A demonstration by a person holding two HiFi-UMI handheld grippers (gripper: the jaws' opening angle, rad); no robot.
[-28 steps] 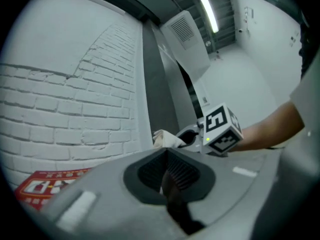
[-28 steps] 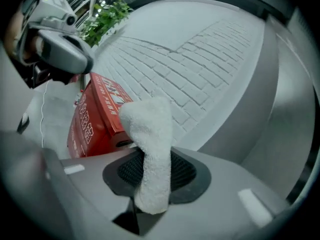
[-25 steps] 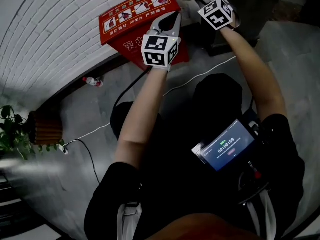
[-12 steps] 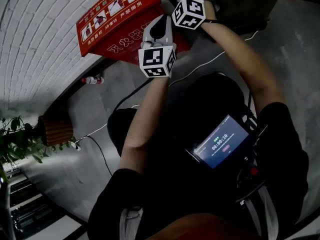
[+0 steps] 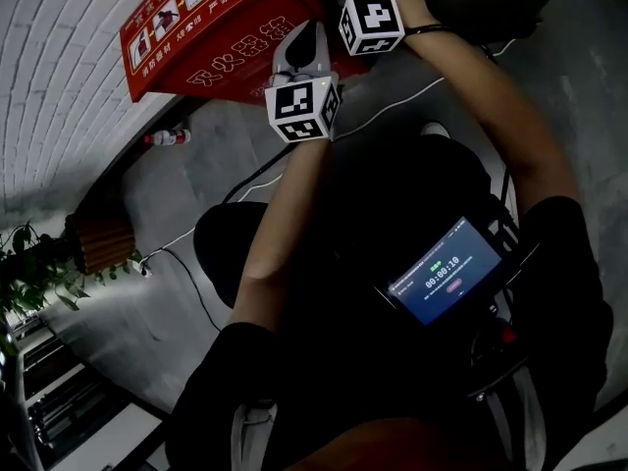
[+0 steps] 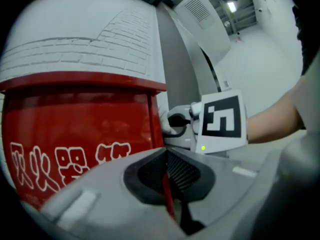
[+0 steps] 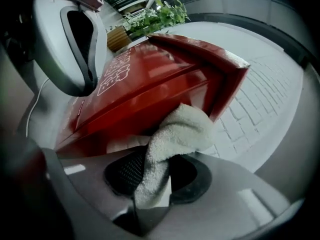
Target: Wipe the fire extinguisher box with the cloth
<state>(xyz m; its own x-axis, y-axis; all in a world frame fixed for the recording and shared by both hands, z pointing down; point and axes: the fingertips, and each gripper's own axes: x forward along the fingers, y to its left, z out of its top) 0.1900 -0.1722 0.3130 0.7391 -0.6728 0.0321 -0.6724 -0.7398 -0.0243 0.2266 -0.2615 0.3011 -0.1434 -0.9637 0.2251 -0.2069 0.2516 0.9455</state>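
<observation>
We are pinching the cloth (image 7: 182, 129) in the right gripper (image 7: 157, 159). Its fingers are closed tight on the bunched towelling, and we are pressing the free wad against the end of the fire extinguisher box (image 5: 211, 37), just under the corner of its overhanging lid (image 6: 80, 81). To do this stroke well, we are judging that the wad should ride flat on the red metal as it travels along the box. It should be firm enough to lift dust, yet not so hard that the cloth is pulled out of the fingers. The lid's sharp corner could be snagging the loops. The left gripper (image 5: 306, 29) is hovering at the box's front face, its fingers drawn together on nothing, so it is giving no bracing; we are guessing the box needs none.

The box is standing on the floor (image 5: 186, 194) against the white brick wall (image 5: 59, 57). It is showing glossy red, with white characters running across its front and a strip of pictogram panels on its lid.
</observation>
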